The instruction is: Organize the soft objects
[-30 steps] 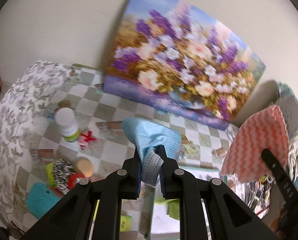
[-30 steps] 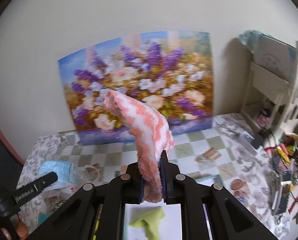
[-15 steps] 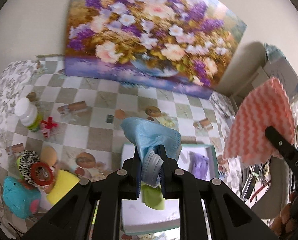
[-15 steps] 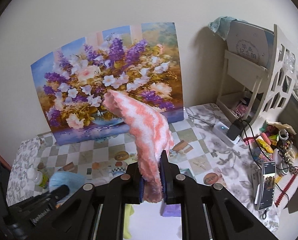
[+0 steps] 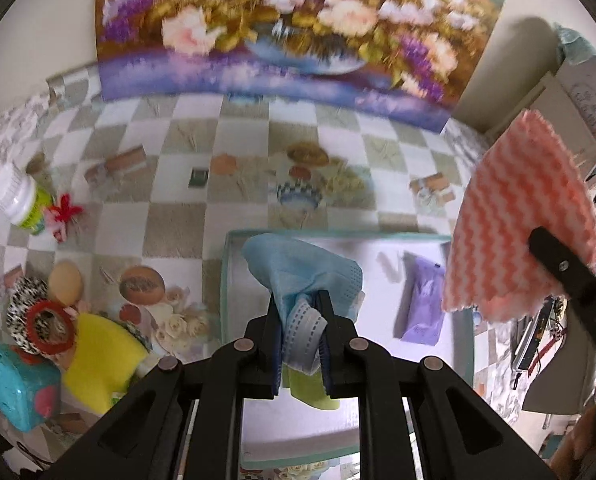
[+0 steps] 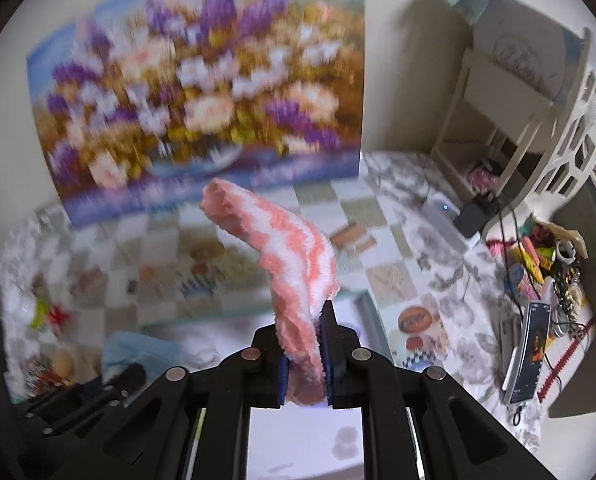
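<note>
Blue face mask [image 5: 301, 276] pinched in left gripper [image 5: 301, 344]; no writing legible.

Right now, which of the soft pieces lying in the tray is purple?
The purple cloth on the tray's right side; the other piece lying there, the green cloth, sits under the left gripper.

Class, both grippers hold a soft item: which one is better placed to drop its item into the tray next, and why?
Left. The left gripper holds the blue mask directly over the tray; the pink cloth hangs over its right edge.
</note>
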A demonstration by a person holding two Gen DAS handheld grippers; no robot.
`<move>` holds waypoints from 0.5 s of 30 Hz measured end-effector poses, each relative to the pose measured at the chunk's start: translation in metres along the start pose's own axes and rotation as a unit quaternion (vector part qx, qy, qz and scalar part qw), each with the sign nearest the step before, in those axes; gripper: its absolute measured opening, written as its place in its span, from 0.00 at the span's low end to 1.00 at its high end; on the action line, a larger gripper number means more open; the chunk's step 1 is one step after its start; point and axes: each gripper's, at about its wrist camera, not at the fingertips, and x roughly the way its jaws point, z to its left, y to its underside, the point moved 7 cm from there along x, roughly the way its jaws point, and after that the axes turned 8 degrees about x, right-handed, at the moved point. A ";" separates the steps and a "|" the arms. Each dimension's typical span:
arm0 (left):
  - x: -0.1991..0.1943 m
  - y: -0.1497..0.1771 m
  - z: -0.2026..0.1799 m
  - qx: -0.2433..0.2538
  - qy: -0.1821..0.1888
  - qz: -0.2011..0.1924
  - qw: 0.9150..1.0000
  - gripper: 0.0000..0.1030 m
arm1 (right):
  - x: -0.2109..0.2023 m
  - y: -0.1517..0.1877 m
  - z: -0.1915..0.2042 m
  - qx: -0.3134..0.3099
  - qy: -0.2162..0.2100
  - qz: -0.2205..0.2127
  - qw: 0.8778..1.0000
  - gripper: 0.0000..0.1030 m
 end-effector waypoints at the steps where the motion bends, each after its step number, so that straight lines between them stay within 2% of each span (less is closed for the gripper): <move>1: 0.006 0.002 0.001 -0.003 0.000 0.008 1.000 0.15 | 0.008 0.004 0.002 -0.006 0.004 0.011 1.000 0.13; 8: 0.040 0.015 0.007 -0.020 0.003 0.054 0.998 0.15 | 0.042 0.028 0.014 -0.028 0.003 0.066 0.997 0.13; 15: 0.061 0.025 0.005 -0.020 0.002 0.082 0.996 0.15 | 0.072 0.049 0.020 -0.048 0.012 0.113 0.992 0.13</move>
